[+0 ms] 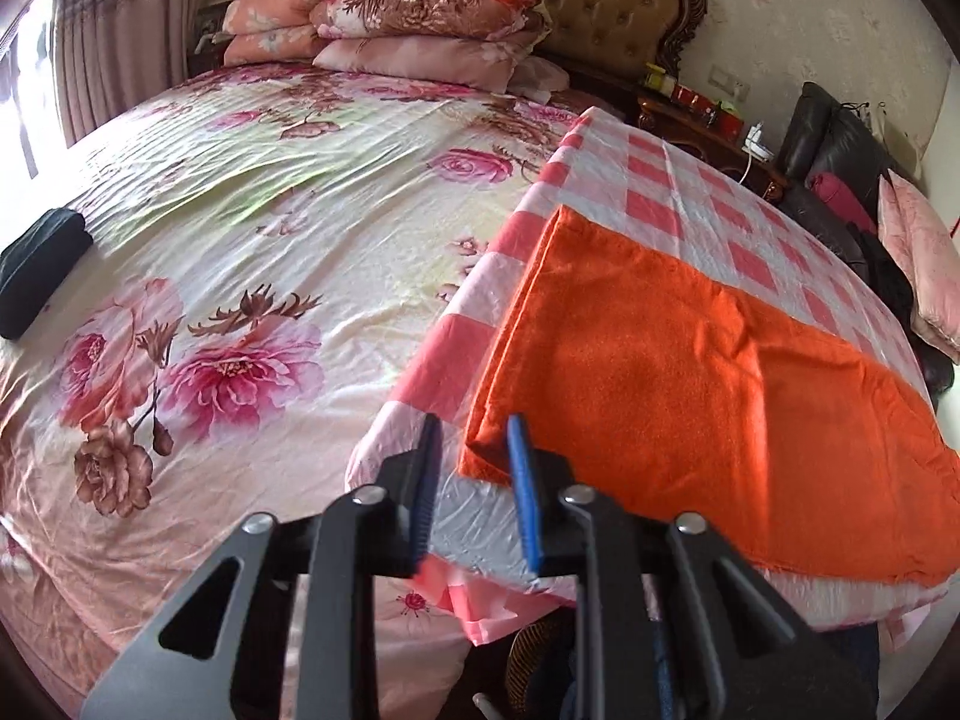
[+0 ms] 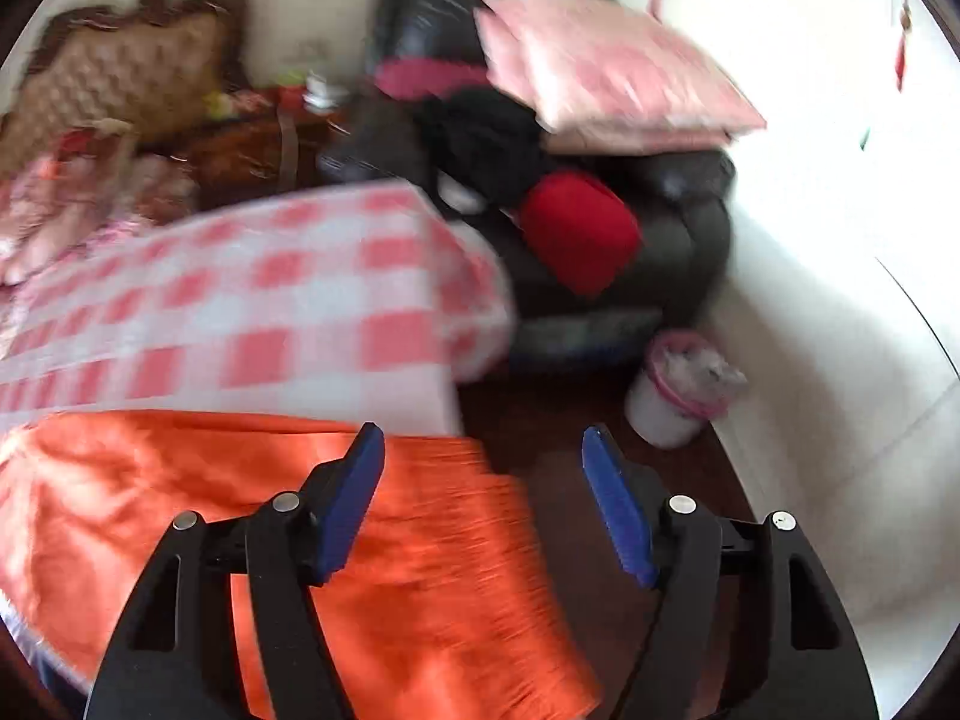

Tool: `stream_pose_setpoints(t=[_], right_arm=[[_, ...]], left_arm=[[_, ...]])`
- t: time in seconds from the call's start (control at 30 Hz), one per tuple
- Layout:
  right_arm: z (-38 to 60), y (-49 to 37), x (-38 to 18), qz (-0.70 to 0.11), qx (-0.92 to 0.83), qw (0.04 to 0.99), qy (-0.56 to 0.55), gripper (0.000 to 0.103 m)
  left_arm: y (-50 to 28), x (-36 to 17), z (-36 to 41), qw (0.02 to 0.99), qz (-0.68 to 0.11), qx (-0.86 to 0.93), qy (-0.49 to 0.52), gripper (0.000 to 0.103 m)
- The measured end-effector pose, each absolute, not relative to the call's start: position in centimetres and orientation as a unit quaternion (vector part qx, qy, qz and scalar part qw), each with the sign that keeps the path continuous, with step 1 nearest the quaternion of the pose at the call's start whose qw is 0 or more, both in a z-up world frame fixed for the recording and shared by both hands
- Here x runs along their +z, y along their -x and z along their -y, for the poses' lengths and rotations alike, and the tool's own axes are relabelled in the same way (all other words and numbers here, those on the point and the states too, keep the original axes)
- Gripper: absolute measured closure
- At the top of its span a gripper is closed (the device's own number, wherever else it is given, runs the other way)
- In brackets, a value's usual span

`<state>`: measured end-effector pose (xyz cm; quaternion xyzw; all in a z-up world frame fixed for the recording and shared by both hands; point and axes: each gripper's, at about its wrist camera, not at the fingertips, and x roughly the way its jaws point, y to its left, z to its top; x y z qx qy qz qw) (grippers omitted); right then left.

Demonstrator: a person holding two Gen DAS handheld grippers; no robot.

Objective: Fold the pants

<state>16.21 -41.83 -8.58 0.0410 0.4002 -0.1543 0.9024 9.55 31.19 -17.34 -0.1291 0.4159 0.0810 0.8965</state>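
The left gripper (image 1: 474,426) has its jaws parted by a narrow gap, with nothing between them; its tips sit just at the near left corner of the orange pants (image 1: 690,384), at about 6 o'clock in the left wrist view. Whether a tip touches the fabric I cannot tell. The pants lie folded flat on a pink-and-white checked cloth (image 1: 660,180), stretching from 6 o'clock toward 4 o'clock, with one end hanging over the near edge.

The right gripper (image 2: 483,438) is wide open and holds nothing. Its left finger is over the pants (image 2: 420,540), the right one over dark floor past the cloth's edge; the view is blurred.

Around: a floral bedsheet (image 1: 240,240) fills 9 o'clock, with a dark rolled garment (image 1: 42,270) at its far left and stacked pillows (image 1: 408,18) at 12 o'clock. In the right wrist view a dark armchair (image 2: 690,228) piled with a pink cushion (image 2: 612,60) and a red bundle (image 2: 576,228) sits at 1 o'clock, and a small bin (image 2: 672,396) stands at 3 o'clock.
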Motion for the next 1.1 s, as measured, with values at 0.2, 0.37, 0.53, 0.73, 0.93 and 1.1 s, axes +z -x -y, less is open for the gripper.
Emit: stream_pose_setpoints(t=[0.2,0.37,0.53,0.73,0.93,1.1], right_arm=[[28.8,-15.1,-9.5,-0.412,-0.047,0.910,-0.002,0.025],[15.2,-15.5,-12.1,-0.432,0.058,0.896,0.084,0.023],[4.9,-16.5,-13.1,-0.430,0.138,0.882,0.135,0.015],[-0.9,-19.3,-13.1,-0.425,0.168,0.877,0.149,0.015],[-2.9,-25.6,-13.5,-0.448,0.165,0.874,0.089,0.017],[-4.4,-28.5,-15.3,-0.461,0.125,0.871,0.118,0.018]], left_arm=[[-10.5,-18.3,-30.8,0.896,-0.424,0.059,0.119,0.054],[-11.1,-18.3,-29.3,0.896,-0.441,0.034,0.047,0.080],[-11.1,-18.4,-30.7,0.894,-0.444,0.011,0.054,0.085],[-11.1,-18.4,-34.0,0.897,-0.437,0.026,0.065,0.085],[-11.7,-18.6,-37.4,0.897,-0.428,0.041,0.100,0.085],[-11.0,-18.4,-39.4,0.896,-0.412,0.085,0.145,0.076]])
